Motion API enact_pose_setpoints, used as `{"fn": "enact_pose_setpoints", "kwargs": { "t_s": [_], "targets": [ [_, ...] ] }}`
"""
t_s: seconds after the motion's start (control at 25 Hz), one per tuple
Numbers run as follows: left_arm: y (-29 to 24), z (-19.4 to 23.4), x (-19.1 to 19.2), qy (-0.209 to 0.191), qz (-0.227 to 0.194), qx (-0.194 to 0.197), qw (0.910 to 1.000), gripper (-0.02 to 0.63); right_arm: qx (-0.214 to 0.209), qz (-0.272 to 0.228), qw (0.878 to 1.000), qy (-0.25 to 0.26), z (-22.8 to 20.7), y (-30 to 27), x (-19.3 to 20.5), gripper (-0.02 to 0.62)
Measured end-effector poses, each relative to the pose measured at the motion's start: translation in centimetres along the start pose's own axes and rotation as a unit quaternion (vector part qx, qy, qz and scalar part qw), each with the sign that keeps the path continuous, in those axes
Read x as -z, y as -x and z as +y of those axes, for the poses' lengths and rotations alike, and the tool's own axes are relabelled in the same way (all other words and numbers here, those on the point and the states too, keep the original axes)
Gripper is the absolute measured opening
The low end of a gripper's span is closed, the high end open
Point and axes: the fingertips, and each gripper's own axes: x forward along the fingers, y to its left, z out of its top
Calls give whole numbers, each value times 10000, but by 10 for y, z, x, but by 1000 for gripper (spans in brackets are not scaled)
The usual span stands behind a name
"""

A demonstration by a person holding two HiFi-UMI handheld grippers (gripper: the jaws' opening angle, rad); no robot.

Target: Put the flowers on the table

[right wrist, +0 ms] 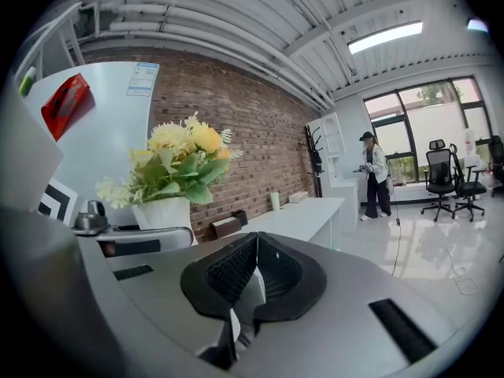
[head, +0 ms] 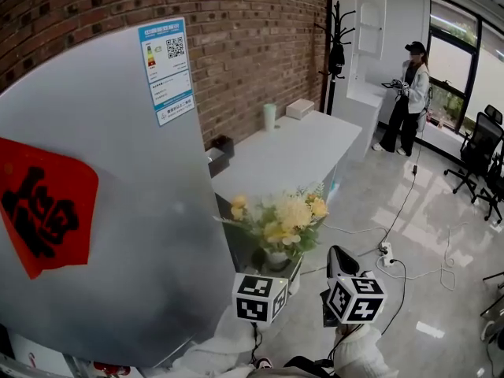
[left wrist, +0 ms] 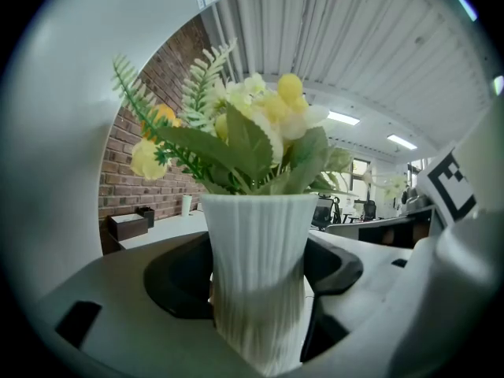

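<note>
Both jaws closed: left gripper [left wrist: 260, 290] on flower vase [left wrist: 253, 227], right gripper [right wrist: 253, 278] empty; blue label [head: 167, 69] probably illegible.

On the fridge [head: 134, 235] we see a red sign [head: 43, 203] bearing one big black Chinese character, and a blue-headed label [head: 167, 69] with a QR code; its small print we cannot read.

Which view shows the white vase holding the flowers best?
The left gripper view: the vase fills the centre, its ribbed wall clear, clamped between the jaws. The head view shows only a sliver of it under the flowers. The right gripper view shows it small at the left, its lower part hidden.
</note>
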Motion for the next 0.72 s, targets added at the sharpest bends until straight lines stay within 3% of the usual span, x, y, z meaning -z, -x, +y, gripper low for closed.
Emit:
{"fn": "enact_pose_setpoints", "kwargs": {
  "t_s": [0.48,0.72],
  "targets": [
    [-51,10,15,4,209,190,9996,330,287,226,9988,-312,-42,-38,17,25],
    [-98,17,8,-14,233,98,9997,330,213,277,9990,-272,-72,-76,5,25]
  ]
}}
